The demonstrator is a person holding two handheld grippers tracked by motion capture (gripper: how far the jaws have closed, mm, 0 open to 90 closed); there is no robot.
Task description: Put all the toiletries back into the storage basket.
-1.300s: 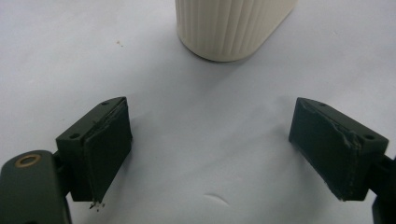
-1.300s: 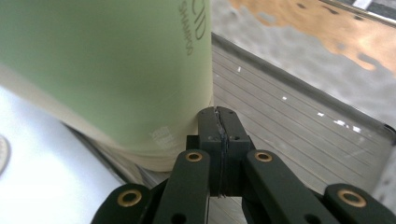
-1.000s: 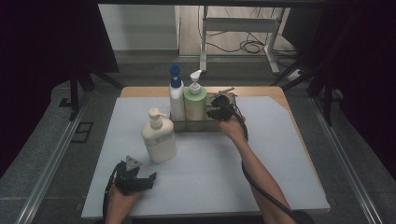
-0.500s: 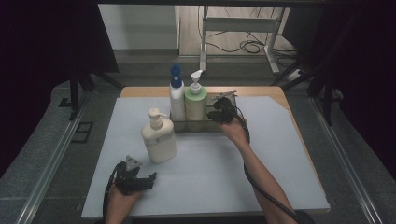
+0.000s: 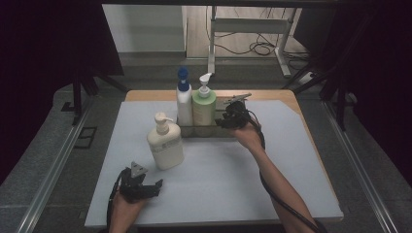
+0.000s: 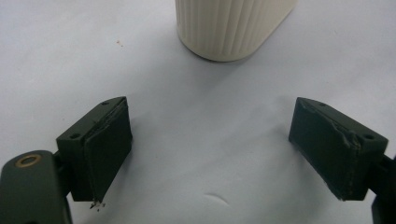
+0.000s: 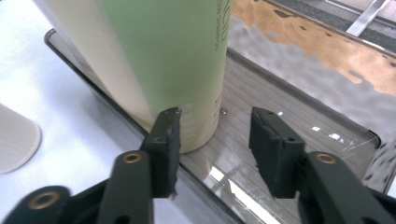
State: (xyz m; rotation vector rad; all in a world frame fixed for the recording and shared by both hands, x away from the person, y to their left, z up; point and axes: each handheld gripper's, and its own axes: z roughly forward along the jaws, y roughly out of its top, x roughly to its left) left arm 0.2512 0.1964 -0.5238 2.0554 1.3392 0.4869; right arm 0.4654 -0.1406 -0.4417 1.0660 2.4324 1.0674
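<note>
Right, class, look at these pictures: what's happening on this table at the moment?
A person is sorting pump bottles into a clear plastic tray. The right gripper sits at the tray beside the pale green pump bottle, its fingers just opened and gripping nothing. A white bottle with a blue pump stands next to the green one. The cream ribbed pump bottle waits on the white mat, ahead of the open left gripper.

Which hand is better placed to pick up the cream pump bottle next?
Left, probably. The left tool sits open near the cream pump bottle, whose base lies just ahead of its jaws. The right tool, jaws just opening, is at the tray beside the green bottle.
</note>
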